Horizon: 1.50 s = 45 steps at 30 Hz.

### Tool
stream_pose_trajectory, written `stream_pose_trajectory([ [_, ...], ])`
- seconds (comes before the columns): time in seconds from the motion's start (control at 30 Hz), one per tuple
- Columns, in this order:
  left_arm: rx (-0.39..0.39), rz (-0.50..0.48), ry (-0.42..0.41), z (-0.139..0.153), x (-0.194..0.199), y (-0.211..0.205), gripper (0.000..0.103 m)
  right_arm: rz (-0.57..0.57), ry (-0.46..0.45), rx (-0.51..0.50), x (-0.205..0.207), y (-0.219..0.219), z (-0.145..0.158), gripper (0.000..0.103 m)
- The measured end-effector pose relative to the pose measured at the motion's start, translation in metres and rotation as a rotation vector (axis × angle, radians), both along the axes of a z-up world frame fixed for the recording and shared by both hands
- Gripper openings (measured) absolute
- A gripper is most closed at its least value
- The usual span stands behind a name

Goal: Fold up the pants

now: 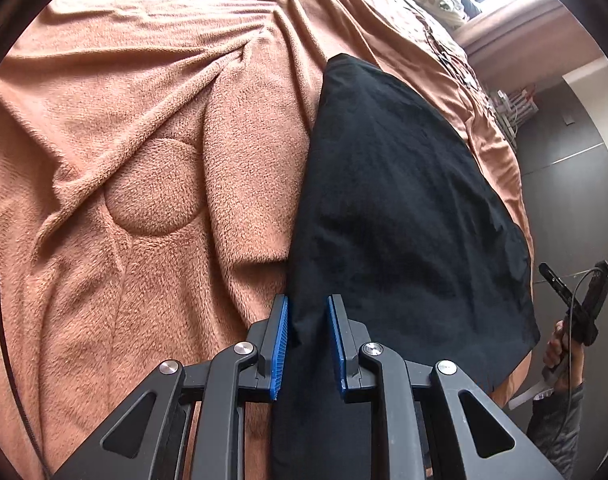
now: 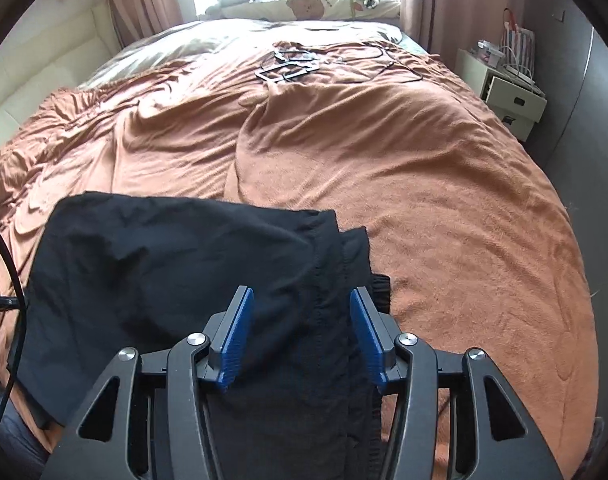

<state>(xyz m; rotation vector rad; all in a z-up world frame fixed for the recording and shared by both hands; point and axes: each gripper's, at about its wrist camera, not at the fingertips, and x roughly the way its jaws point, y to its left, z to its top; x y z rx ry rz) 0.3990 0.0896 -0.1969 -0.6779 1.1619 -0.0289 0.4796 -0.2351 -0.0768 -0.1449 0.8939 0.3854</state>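
Note:
Black pants (image 1: pixel 404 180) lie folded into a broad panel on an orange fleece blanket (image 1: pixel 144 120) near the bed's edge. My left gripper (image 1: pixel 308 304) is shut on their near end, with a thick band of black cloth running between its blue pads. In the right wrist view the pants (image 2: pixel 164 272) spread to the left, their stacked hems and seam in the middle. My right gripper (image 2: pixel 300 296) hovers over that seam with its jaws open and the cloth lying loose below them. A hand (image 1: pixel 560 344) at the far right of the left wrist view holds that right gripper.
The blanket (image 2: pixel 444 200) covers a wide bed. Cables and flat black frames (image 2: pixel 292 68) lie near the pillows (image 2: pixel 312 4). A white nightstand (image 2: pixel 508 92) stands at the right. Dark floor (image 1: pixel 564 152) lies beyond the bed's edge.

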Motion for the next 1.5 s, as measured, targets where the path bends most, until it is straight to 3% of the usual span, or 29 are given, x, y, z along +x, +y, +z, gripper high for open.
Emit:
stream_pose_trajectory([
  [0.5,-0.035,0.014,-0.024,-0.003,-0.008,0.011,0.021,0.002,0.086,0.152,0.025,-0.009,-0.002,0.048],
  [0.83,-0.042,0.015,-0.025,-0.001,-0.008,0.015,0.021,-0.073,0.112,0.115,0.049,-0.009,-0.006,0.048],
  [0.97,-0.043,0.014,-0.026,-0.001,-0.008,0.015,0.021,-0.09,0.141,0.174,0.058,-0.013,-0.008,0.048],
  [1.47,-0.027,0.017,-0.017,-0.001,-0.005,0.012,0.021,-0.072,0.189,0.051,0.078,0.008,-0.034,0.048],
  [1.5,-0.026,0.018,-0.017,-0.001,-0.005,0.012,0.021,-0.065,0.189,0.043,0.078,0.01,-0.035,0.04],
])
